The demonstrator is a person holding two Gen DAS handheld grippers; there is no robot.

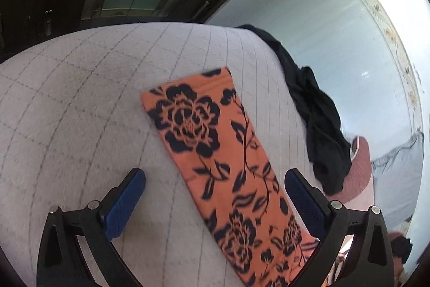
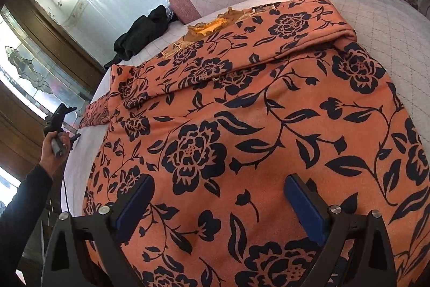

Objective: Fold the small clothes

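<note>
Your bed (image 1: 80, 98) has a pale checked cover. From your left claw (image 1: 215, 179), spread wide and holding nothing, you see only one orange flowered sleeve (image 1: 215, 152) and a black cloth (image 1: 319, 125). Your right claw (image 2: 219, 192), also spread wide, shows the whole orange top (image 2: 268, 112), a far sleeve folded across it.

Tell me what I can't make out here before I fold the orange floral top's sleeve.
- Orange floral top: its hem runs off the bottom edge of the right wrist view, behind the right gripper.
- Sleeve: its shoulder end is cut off by the bottom edge of the left wrist view, behind the left gripper.
- Black garment: bunched, type unreadable.
- Left gripper's jaws: too small in the right wrist view.
</note>
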